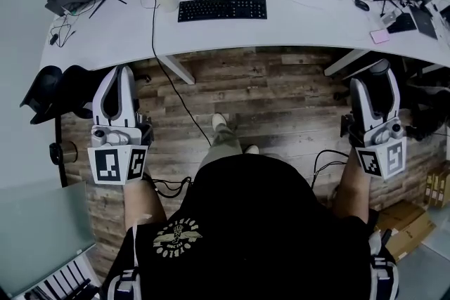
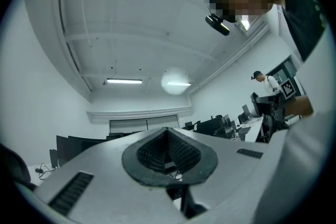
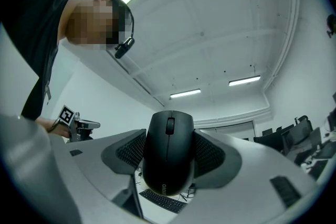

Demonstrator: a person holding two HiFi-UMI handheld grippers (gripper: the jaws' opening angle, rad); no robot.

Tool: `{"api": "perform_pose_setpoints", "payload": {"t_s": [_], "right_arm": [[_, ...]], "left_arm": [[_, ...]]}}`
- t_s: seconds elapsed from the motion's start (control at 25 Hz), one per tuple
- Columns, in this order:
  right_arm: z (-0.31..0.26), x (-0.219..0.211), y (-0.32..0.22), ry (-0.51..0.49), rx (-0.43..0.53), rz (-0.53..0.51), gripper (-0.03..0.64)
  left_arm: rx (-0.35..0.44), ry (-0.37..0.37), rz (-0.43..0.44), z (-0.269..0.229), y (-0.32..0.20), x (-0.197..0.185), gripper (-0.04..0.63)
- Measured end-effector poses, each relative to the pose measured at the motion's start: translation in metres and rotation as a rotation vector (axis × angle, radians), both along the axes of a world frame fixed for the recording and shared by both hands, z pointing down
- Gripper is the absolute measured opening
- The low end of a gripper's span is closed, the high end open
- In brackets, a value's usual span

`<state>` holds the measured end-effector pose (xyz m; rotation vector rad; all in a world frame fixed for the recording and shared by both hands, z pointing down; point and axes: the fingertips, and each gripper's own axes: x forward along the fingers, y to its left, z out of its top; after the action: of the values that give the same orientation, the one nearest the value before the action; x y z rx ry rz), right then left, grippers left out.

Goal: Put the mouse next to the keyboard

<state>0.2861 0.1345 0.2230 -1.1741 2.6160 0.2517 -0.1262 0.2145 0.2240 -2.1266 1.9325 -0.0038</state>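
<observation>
Nothing readable; the logo on the mouse (image 3: pixel 168 155) is illegible.

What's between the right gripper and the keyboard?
In the head view, only wooden floor and the desk's front strip separate the right gripper from the keyboard. The right gripper view shows it holding the mouse.

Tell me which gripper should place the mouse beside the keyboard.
The right gripper: it clamps the mouse, while the left gripper is shut on nothing; the keyboard lies ahead.
</observation>
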Motion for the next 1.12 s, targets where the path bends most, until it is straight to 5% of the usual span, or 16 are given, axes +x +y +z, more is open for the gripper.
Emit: {"api": "perform_pose_setpoints", "payload": {"t_s": [1.12], "right_arm": [[-0.012, -0.107, -0.113, 0.048, 0.020, 0.056, 0.285]], "left_arm": [[-0.005, 0.032, 0.064, 0.009, -0.148, -0.112, 0.002]]}}
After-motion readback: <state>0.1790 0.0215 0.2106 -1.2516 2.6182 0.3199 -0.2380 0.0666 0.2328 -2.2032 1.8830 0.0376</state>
